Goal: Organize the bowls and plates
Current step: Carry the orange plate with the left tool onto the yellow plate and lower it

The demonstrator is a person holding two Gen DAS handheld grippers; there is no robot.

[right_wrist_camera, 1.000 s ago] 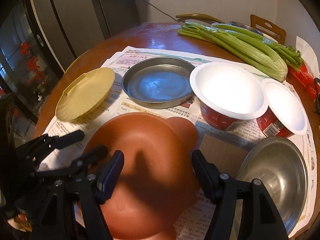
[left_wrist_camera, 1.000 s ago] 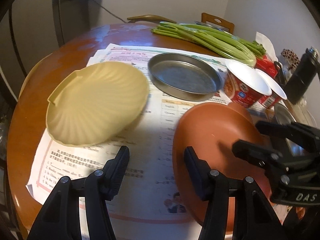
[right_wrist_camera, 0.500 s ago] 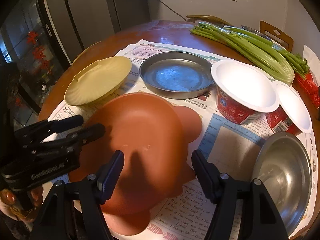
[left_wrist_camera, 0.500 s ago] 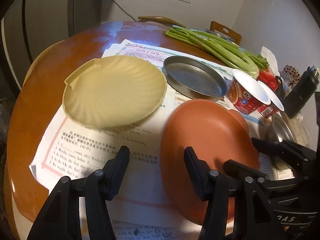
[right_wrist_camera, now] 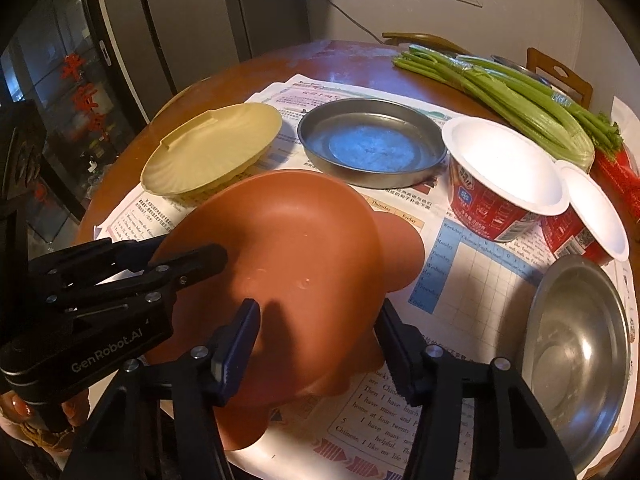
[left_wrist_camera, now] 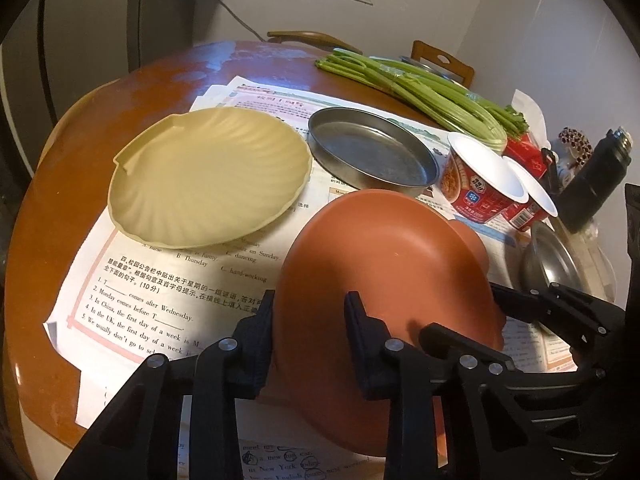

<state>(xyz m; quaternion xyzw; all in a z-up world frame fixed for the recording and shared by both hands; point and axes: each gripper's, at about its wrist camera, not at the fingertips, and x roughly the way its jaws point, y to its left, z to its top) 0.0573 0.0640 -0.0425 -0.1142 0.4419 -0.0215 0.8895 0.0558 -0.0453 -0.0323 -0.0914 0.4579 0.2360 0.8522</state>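
**Terracotta plate taken at its left rim, near edge of the tabletop**

Looks like a light, stiff, smooth moulded piece: the terracotta-coloured animal-shaped plate [right_wrist_camera: 304, 248], with rounded lobes on its outline. Probably slick on the glossy face, so best taken at the thin rim, one pad above and one below, rather than on a lobe. Rides tilted above the printed paper sheets [left_wrist_camera: 160, 312] at the near edge of the round wooden tabletop [left_wrist_camera: 68, 184].

Left gripper [left_wrist_camera: 308, 336]: pinching the plate's left rim, one finger on the upper face, the other behind the edge. Right gripper [right_wrist_camera: 316, 340]: spread wide, bracketing the plate's near edge; no clear contact visible.

Around it, from the left edge across:
- Cream shell-shaped ribbed plate [left_wrist_camera: 208, 176], flat on the paper, just beyond the terracotta one; likely the stacking partner.
- Shallow round steel pan [left_wrist_camera: 372, 152] in the middle, close behind the plate's far rim.
- Two red paper cups with white insides [left_wrist_camera: 484, 180], touching each other; light and easy to tip if brushed.
- Round steel bowl [right_wrist_camera: 576, 360] at the near right edge, beside the right gripper.
- Bunch of green celery [right_wrist_camera: 520, 92] along the far right edge, and a black bottle [left_wrist_camera: 592, 184] further right; both well clear.

Nothing blocking a leftward carry to the shell plate.
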